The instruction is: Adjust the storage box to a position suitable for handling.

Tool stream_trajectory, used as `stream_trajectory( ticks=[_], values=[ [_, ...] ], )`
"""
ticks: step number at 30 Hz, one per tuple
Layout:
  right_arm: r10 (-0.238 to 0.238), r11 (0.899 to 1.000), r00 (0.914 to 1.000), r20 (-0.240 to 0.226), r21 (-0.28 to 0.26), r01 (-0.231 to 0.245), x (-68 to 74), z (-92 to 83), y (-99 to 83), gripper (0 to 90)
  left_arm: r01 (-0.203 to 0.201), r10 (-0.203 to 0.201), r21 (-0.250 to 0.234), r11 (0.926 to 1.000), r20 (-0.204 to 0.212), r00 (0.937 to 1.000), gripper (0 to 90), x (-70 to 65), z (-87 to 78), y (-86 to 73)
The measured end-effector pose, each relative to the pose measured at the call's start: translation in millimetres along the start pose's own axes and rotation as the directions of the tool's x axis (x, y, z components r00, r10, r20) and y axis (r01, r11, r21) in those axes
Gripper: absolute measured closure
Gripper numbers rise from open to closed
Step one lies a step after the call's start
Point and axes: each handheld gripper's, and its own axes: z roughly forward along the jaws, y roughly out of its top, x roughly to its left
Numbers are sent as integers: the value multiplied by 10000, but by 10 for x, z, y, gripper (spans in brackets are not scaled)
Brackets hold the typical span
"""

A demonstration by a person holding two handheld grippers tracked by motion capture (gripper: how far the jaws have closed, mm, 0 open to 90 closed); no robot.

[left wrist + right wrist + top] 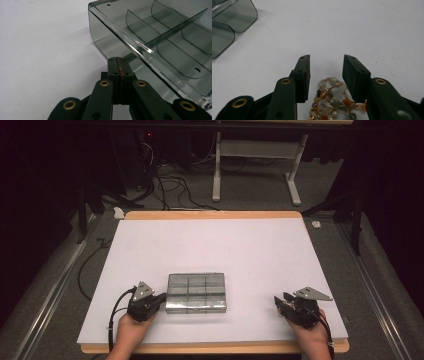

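Near edge of the surface [215, 245], high view: both hands in from the bottom. Left tongs [119, 65] pressed together, nothing between them, tips just beside the near-left corner of the smoky clear compartment box [196, 293]. From the left gripper view the pads meet flush at the box's lower wall; whether they touch it I cannot tell. Right tongs [325, 71] spread, well apart from the box, near the right edge of the surface. A beaded bracelet [331, 100], pale and amber stones on gold wire, lies bunched between the spread jaws close to their base; pads not pressing on it.

Box sits lid-down or closed, dividers visible through the top; which, I cannot tell.

Risks, as judged:
- Bracelet is loose between open jaws. Lifting without closing would leave it behind; closing on a single bead could let the strand swing and snag.
- Closed left tongs pushing at the box corner could slide the light box across the smooth surface.
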Motion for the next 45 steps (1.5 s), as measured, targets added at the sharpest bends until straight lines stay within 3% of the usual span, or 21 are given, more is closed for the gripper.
stream_trajectory(
  ticks=[5,13,15,22,33,45],
  values=[
    [-93,10000,10000,0,27,93,15,13,4,587,-89,89,52,9999,51,9999,900,-60,33,25],
    [-77,9999,10000,-16,-94,76,12,-13,-4,591,-639,635,201,9978,176,9978,900,-280,189,145],
    [-44,9999,10000,-25,-92,44,12,-22,-7,594,-556,551,167,9983,329,9979,900,-333,245,172],
    [-23,9999,10000,-35,-128,23,-10,-54,-35,601,-818,804,267,9963,510,9955,900,-495,391,270],
    [40,9997,10000,-12,-237,-41,-30,-97,-58,609,-998,968,430,9941,669,9931,900,-626,583,431],
    [1,9997,10000,-22,-258,-2,-40,-107,-66,618,-1095,1058,372,9933,896,9903,900,-772,691,491]
  ],
)
